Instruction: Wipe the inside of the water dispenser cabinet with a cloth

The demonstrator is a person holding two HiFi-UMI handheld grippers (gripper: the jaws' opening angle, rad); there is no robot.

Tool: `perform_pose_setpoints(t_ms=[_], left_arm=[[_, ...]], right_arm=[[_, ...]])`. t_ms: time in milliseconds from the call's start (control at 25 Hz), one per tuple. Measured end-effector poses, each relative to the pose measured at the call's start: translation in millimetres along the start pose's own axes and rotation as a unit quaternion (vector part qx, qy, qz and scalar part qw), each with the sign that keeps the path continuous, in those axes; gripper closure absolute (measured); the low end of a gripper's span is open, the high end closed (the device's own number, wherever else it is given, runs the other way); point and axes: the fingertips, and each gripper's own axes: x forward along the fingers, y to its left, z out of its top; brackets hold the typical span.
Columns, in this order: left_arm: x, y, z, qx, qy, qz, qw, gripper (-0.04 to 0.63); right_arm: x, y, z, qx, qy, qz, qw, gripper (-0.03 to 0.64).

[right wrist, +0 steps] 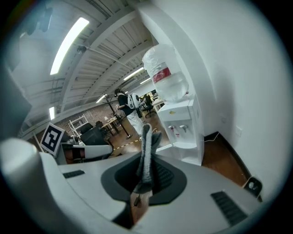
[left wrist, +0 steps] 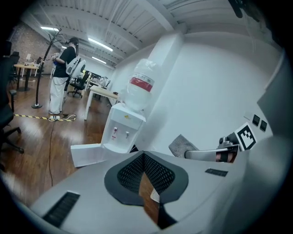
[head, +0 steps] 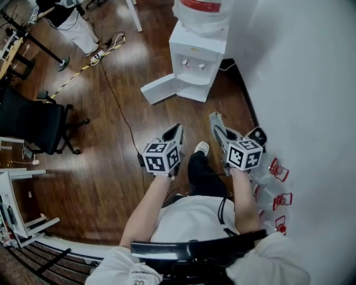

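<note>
Right tool [right wrist: 139, 185] clamps cloth [right wrist: 146, 151], long axis along jaws | left tool [left wrist: 144, 157] closed, apparently empty

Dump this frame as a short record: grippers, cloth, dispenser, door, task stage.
left hand-held gripper: jaws shut, nothing between them
right hand-held gripper: shut on the cloth
cloth: grey, folded, sticking up out of the jaws
water dispenser: white, bottle on top, standing by the wall, ahead of both grippers and apart from them
cabinet door: swung open
task stage: cloth in grip, wiping not yet begun
</note>
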Motion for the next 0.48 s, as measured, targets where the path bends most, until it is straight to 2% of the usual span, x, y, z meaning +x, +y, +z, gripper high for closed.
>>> perform_pose_setpoints(t_ms=[240,480], left_arm=[[90,26,41,-0.009,0.021,0.031,0.9993,0.607],[151,44,69,-0.009,0.032,0.04,0.9987,0.607]], right_arm=[[66,-51,46,0.0,0.034,0.036,0.999,0.589],[115,-87,72,0.009,0.052,0.059,0.997,0.589]])
